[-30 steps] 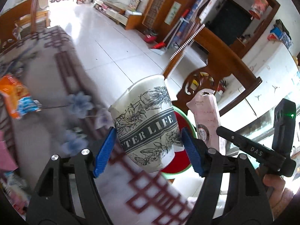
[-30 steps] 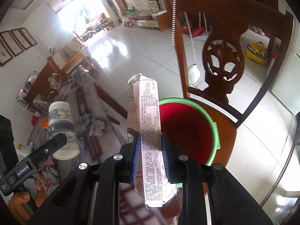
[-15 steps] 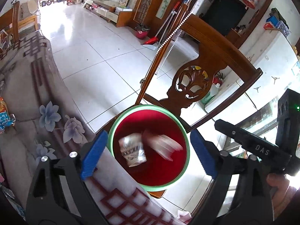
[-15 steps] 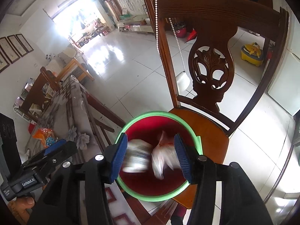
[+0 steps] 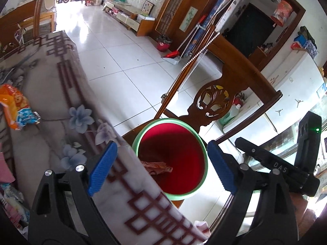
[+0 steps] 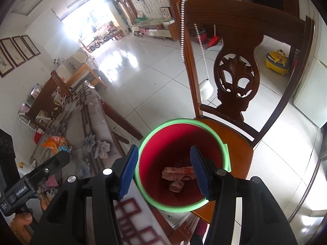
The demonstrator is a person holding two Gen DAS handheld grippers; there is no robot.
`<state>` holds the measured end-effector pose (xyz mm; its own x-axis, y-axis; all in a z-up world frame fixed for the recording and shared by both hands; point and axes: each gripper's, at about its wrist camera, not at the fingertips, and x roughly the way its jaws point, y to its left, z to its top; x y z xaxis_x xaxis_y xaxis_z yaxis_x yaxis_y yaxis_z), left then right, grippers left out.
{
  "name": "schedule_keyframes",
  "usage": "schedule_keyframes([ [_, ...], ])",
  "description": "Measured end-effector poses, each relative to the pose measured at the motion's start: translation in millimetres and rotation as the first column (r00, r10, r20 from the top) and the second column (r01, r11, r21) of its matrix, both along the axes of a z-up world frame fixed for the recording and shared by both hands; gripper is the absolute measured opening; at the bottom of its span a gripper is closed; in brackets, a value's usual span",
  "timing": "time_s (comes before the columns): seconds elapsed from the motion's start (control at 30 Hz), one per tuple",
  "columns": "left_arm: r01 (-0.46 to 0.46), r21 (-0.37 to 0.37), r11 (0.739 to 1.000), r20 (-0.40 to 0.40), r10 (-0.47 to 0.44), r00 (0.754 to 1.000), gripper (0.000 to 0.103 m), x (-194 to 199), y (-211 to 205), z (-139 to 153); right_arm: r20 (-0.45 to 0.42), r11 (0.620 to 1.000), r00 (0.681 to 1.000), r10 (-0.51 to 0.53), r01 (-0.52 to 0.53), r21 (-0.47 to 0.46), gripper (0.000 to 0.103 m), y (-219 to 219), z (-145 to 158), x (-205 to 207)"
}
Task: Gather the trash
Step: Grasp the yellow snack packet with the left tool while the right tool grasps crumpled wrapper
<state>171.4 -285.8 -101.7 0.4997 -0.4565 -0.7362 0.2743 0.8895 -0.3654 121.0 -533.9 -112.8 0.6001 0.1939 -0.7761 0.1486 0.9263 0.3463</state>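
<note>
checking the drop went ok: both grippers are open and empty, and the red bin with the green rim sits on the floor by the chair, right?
Not quite. The red bin sits on the wooden chair seat, not the floor, as the right wrist view shows. The left gripper and right gripper are open and empty.

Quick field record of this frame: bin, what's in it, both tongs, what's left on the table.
bin: red bucket with green rim, standing on a wooden chair seat
contents: pink carton and paper cup at the bottom
left tongs: open, nothing between them
right tongs: open, nothing between them, over the bucket
table: orange snack bag lying on the flowered cloth
</note>
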Motion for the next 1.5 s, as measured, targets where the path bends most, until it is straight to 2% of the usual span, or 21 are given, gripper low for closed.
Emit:
schedule_keyframes([
  [0.23, -0.046, -0.013, 0.999, 0.051, 0.047, 0.998, 0.087, -36.5, 56.2, 20.1, -0.012, 0.998, 0.998, 0.064, -0.064, -0.01, 0.052, 55.9, 0.4, -15.4],
  [0.4, -0.136, -0.021, 0.99, 0.048, 0.137, 0.989, 0.087, -63.4, 116.8, 27.4, -0.01, 0.991, 0.991, 0.136, -0.136, -0.011, 0.052, 108.0, 3.6, -23.7],
  [0.5, -0.207, -0.019, 0.978, 0.043, 0.207, 0.977, 0.087, -82.8, 159.1, 29.9, -0.003, 0.981, 0.982, 0.191, -0.191, -0.012, 0.052, 146.3, 5.3, -29.4],
  [0.63, -0.342, -0.009, 0.94, 0.017, 0.342, 0.94, 0.087, -116.5, 226.6, 25.7, -0.005, 0.966, 0.966, 0.257, -0.257, -0.017, 0.053, 188.2, 5.1, -37.5],
  [0.7, -0.398, 0.001, 0.917, -0.012, 0.398, 0.917, 0.087, -132.0, 254.1, 19.3, -0.01, 0.955, 0.955, 0.295, -0.295, -0.023, 0.053, 210.9, 4.3, -43.0],
  [0.8, -0.485, 0.033, 0.874, -0.091, 0.486, 0.869, 0.087, -162.2, 298.3, -1.2, -0.016, 0.942, 0.942, 0.334, -0.335, -0.028, 0.054, 233.8, 4.2, -49.5],
  [0.9, -0.518, 0.059, 0.854, -0.188, 0.519, 0.834, 0.087, -184.9, 322.7, -25.8, -0.02, 0.927, 0.928, 0.372, -0.372, -0.037, 0.056, 256.4, 3.3, -56.3],
  [1.0, -0.515, 0.066, 0.855, -0.274, 0.512, 0.814, 0.087, -196.1, 331.9, -48.4, -0.021, 0.92, 0.921, 0.389, -0.39, -0.037, 0.056, 270.4, 2.1, -60.3],
  [1.1, -0.48, 0.062, 0.875, -0.355, 0.469, 0.809, 0.087, -196.4, 328.4, -73.1, -0.021, 0.912, 0.912, 0.409, -0.409, -0.04, 0.056, 284.3, 3.0, -64.1],
  [1.13, -0.463, 0.072, 0.884, -0.373, 0.454, 0.809, 0.085, -193.4, 324.8, -81.1, -0.02, 0.909, 0.91, 0.415, -0.415, -0.043, 0.056, 288.5, 4.1, -65.6],
  [1.2, -0.432, 0.09, 0.898, -0.391, 0.43, 0.813, 0.065, -190.9, 319.2, -89.1, -0.018, 0.904, 0.905, 0.425, -0.426, -0.048, 0.056, 295.1, 4.9, -68.7],
  [1.23, -0.423, 0.092, 0.901, -0.399, 0.423, 0.814, 0.058, -189.2, 318.0, -91.9, -0.017, 0.899, 0.9, 0.435, -0.435, -0.053, 0.056, 299.3, 5.8, -71.0],
  [1.27, -0.418, 0.091, 0.904, -0.405, 0.417, 0.813, 0.044, -188.4, 317.8, -94.2, -0.018, 0.895, 0.897, 0.442, -0.442, -0.057, 0.056, 302.8, 7.0, -73.3],
  [1.4, -0.419, 0.091, 0.903, -0.386, 0.42, 0.821, 0.032, -185.2, 326.5, -94.2, -0.035, 0.875, 0.877, 0.479, -0.481, -0.055, 0.057, 313.8, 5.4, -85.1],
  [1.5, -0.422, 0.123, 0.898, -0.334, 0.438, 0.835, 0.028, -178.6, 334.6, -83.7, -0.056, 0.853, 0.854, 0.518, -0.52, -0.039, 0.057, 326.0, 1.3, -94.1],
])
